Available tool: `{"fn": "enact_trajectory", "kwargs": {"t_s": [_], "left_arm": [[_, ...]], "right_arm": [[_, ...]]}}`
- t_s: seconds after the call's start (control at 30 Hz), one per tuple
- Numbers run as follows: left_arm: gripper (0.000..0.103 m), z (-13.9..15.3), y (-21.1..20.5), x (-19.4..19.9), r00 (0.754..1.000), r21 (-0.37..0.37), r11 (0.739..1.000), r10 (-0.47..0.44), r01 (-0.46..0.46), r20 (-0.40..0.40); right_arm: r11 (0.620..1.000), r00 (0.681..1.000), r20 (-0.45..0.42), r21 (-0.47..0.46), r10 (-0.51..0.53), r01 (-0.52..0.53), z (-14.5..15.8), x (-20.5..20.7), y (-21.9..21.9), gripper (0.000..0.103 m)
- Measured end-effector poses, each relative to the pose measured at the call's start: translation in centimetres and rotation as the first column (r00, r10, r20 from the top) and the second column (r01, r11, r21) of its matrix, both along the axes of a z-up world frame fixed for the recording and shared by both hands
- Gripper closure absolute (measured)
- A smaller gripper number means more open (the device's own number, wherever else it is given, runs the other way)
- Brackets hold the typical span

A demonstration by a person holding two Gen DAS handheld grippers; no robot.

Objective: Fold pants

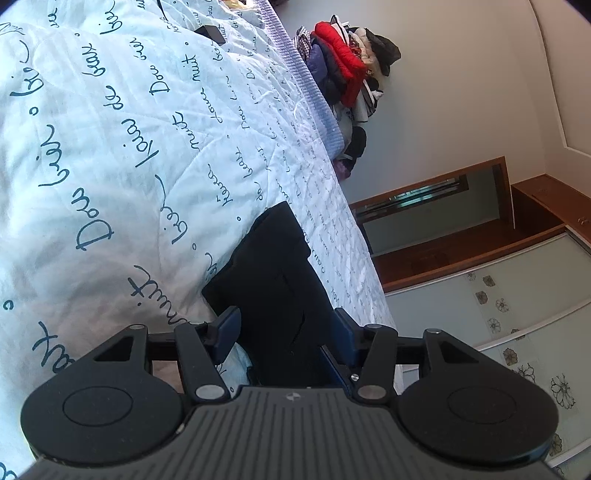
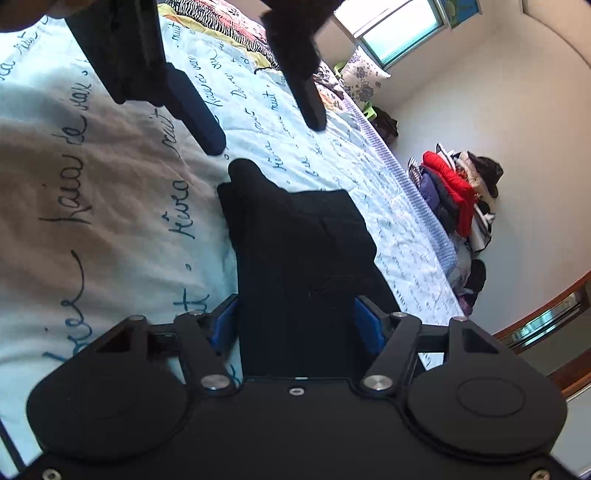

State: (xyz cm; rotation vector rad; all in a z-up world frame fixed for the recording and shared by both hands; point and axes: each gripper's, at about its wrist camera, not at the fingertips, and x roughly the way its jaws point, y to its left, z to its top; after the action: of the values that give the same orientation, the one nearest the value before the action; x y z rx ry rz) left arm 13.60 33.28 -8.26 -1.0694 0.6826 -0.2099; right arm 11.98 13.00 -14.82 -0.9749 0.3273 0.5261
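Pants (image 2: 295,243): black, already folded into a compact bundle, lying on the script-printed bedspread (image 2: 110,192) near its far edge. Right gripper (image 2: 295,325): blue pads close on both sides of the bundle's near end, apparently gripping it. Left gripper (image 1: 284,332): jaws straddle the same cloth; contact cannot be told. Handling advice: keep both grips level, press layers flat, align edges before release, avoid dragging the quilt.

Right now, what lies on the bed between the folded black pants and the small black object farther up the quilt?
Nothing: in the left wrist view only bare script-printed quilt separates the folded black pants from the small black object.
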Motion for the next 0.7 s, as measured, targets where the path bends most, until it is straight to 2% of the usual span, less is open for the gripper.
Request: {"fn": "enact_trajectory", "kwargs": {"t_s": [0.03,0.07,0.1,0.3,0.5,0.7], "left_arm": [[0.047,0.0,-0.1,0.1,1.000,0.000,1.000,-0.003,0.003,-0.003],[0.047,0.0,-0.2,0.1,1.000,0.002,1.000,-0.007,0.007,-0.005],[0.047,0.2,-0.3,0.2,1.000,0.006,1.000,-0.011,0.011,-0.009],[0.044,1.6,-0.4,0.1,1.000,0.102,0.995,-0.011,0.014,-0.022],[0.042,2.2,0.2,1.9,0.997,0.187,0.982,-0.022,0.037,-0.080],[0.041,1.5,1.7,5.2,0.990,0.173,0.983,-0.042,0.065,-0.138]], "right_arm": [[1.000,1.000,0.004,-0.002,0.002,-0.002,0.0,0.0,0.4,0.047],[1.000,1.000,-0.006,0.003,0.000,0.000,-0.2,0.0,0.7,0.062],[1.000,1.000,-0.018,0.006,-0.006,0.006,-0.3,0.3,0.8,0.071],[0.997,0.998,-0.062,0.067,-0.022,0.026,-0.3,0.8,-0.1,0.074],[0.987,0.992,-0.124,0.150,-0.034,0.053,0.2,1.3,-0.7,0.077],[0.964,0.978,-0.204,0.248,-0.039,0.090,0.8,2.7,-1.7,0.082]]}}
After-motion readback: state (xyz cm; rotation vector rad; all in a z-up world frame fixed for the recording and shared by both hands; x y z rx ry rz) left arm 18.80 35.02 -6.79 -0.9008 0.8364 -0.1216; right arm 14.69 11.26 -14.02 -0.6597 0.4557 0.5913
